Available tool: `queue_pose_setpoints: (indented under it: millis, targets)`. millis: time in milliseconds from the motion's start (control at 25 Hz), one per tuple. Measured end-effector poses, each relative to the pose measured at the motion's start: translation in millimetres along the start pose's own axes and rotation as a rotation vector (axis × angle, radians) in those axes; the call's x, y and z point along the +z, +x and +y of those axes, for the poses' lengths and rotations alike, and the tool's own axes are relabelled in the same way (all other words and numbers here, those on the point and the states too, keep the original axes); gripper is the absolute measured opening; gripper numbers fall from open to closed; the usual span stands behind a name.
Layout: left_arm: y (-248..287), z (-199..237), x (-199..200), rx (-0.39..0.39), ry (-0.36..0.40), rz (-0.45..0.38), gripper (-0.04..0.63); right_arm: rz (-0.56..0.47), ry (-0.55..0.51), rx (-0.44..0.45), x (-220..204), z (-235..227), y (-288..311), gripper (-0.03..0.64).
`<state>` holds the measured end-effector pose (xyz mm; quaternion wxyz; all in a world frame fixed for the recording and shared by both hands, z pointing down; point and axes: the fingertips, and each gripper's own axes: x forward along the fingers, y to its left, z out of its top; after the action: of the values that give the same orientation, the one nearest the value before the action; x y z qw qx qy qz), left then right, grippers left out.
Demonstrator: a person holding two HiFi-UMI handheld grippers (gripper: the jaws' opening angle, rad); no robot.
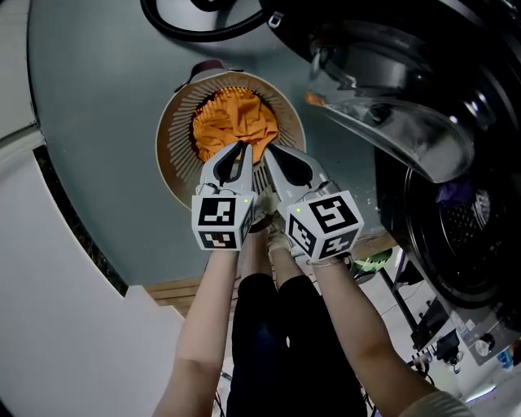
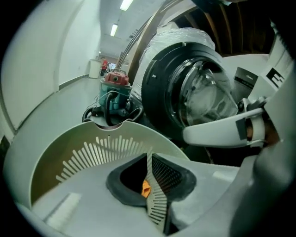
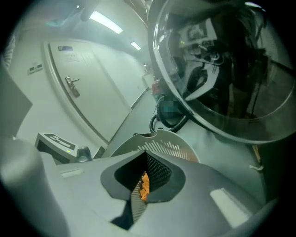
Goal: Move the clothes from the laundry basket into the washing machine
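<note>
Orange clothes [image 1: 236, 122] heaped in the 1 laundry basket [image 1: 172, 134]: 1 pile, prob. more than 1 garment. Basket sits mid-floor, betw. wall-side floor edge and the 1 washing machine [image 1: 456, 236], door [image 1: 391, 114] open. Left tool [image 1: 238, 148] & right tool [image 1: 271, 151], 2 total, both clamped on basket's near slatted rim. Step: basket handling, no cloth taken yet. Next: haul basket to drum, or let go & regrip cloth

Laboratory-type corridor, indicated by: black front-loading washing machine [image 1: 456, 236] at 3 o'clock; fluorescent ceiling strip lights [image 2: 125, 4]; smooth grey floor [image 1: 89, 106].
</note>
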<state>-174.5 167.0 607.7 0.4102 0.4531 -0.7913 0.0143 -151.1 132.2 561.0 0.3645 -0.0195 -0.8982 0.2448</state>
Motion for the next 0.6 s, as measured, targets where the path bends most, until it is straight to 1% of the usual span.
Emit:
queue_pose_setpoints:
  millis: [120, 240, 360, 480, 600]
  targets:
    - [25.2, 18.0, -19.2, 0.019, -0.030, 0.036, 0.040, 0.028, 0.002, 0.021, -12.9, -2.7, 14.1, 0.028]
    - [49.5, 33.5, -32.3, 0.030, -0.021, 0.061, 0.040, 0.051, 0.005, 0.024, -26.9, -6.6, 23.6, 0.028]
    - [69.5, 49.0, -45.7, 0.057, -0.032, 0.077, 0.063, 0.052, 0.075, 0.009, -37.7, -15.1, 29.5, 0.028]
    - [83.7, 60.2, -63.8, 0.066, -0.048, 0.108, 0.092, 0.061, 0.144, 0.011, -49.0, -14.4, 31.5, 0.028]
    - [102.4, 72.8, -73.5, 0.054, -0.070, 0.114, 0.147, 0.062, 0.180, -0.007, -53.5, -22.2, 35.4, 0.028]
